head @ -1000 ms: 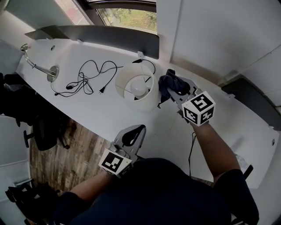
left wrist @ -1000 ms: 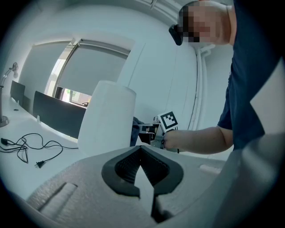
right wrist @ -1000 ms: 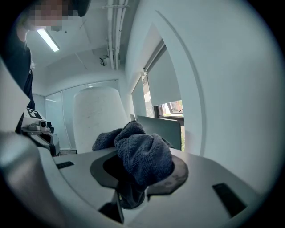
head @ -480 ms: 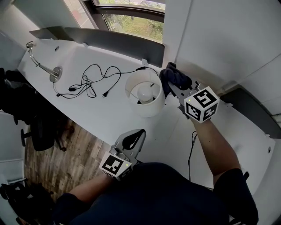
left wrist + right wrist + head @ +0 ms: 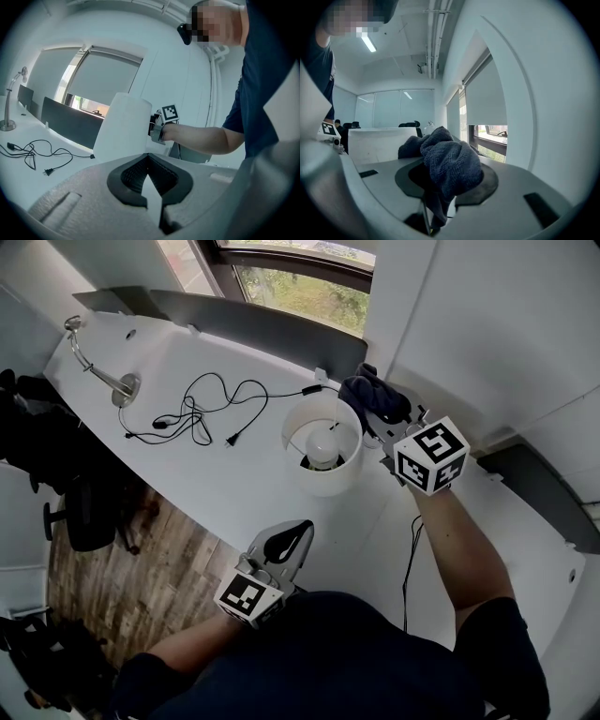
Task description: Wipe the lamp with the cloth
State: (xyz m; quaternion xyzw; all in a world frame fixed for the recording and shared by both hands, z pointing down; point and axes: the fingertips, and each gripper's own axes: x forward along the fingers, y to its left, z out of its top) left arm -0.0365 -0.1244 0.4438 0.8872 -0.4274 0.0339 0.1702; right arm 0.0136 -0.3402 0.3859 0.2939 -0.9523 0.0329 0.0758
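The right gripper (image 5: 379, 424) has its jaws clamped on the dark cloth (image 5: 371, 395). In the right gripper view the cloth (image 5: 450, 164) bulges up out of the closed jaws and hangs down between them. The cloth sits at the far right side of the lamp (image 5: 323, 448), level with the rim of the white shade. It is either touching the shade or just beside it, and I cannot tell which. The lamp stands on the bench (image 5: 216, 479) near its back edge, with its bulb (image 5: 324, 457) visible from above.

The left gripper (image 5: 298, 529) hangs over the near edge of the bench, well apart from the lamp. Its jaws are together with nothing between them.

A black cord (image 5: 202, 407) lies loose on the bench to the left of the lamp.

Compared with a second ago, the cloth has travelled round the shade from its right side toward the back. The left gripper has stayed at the near edge, jaws unchanged.
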